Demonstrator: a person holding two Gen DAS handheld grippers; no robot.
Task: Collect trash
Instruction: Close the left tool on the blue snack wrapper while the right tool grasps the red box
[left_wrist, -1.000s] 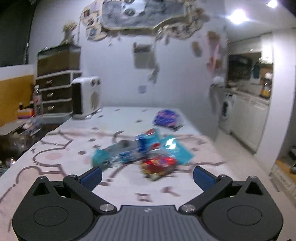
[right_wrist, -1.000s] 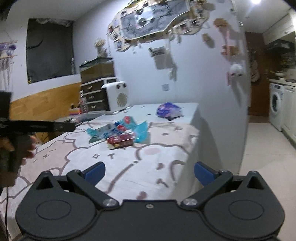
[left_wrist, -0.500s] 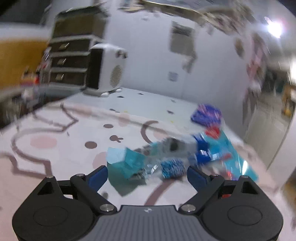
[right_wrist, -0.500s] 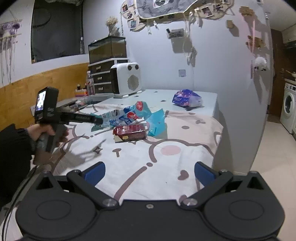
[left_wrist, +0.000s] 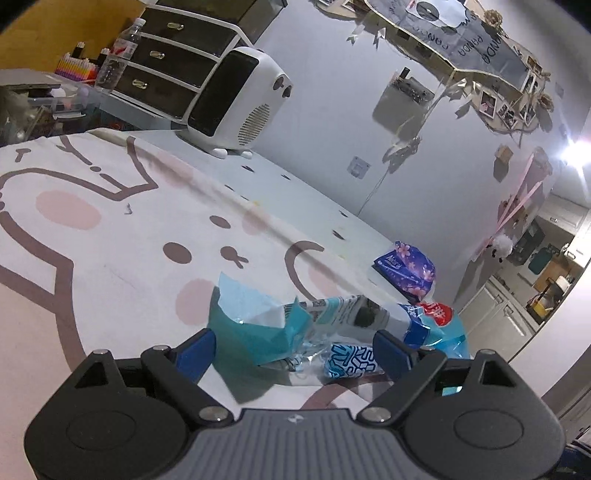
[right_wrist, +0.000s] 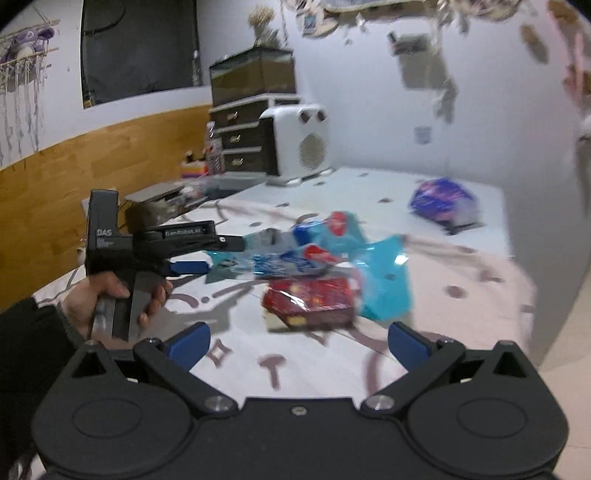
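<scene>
My left tool (left_wrist: 291, 350) is spread around the teal wrapper (left_wrist: 258, 325) lying on the surface (left_wrist: 110, 258), not pinching yet. Next I squeeze and lift. My right tool (right_wrist: 295, 341) hangs spread and empty near the red packet (right_wrist: 310, 301).

A torn snack wrapper (left_wrist: 295, 332) lies on the table (left_wrist: 110, 258) between the spread fingers of the left gripper (left_wrist: 291, 349). A tissue pack (left_wrist: 406, 273) sits beyond, right. A heater (left_wrist: 236, 99) stands far ahead, left.
</scene>
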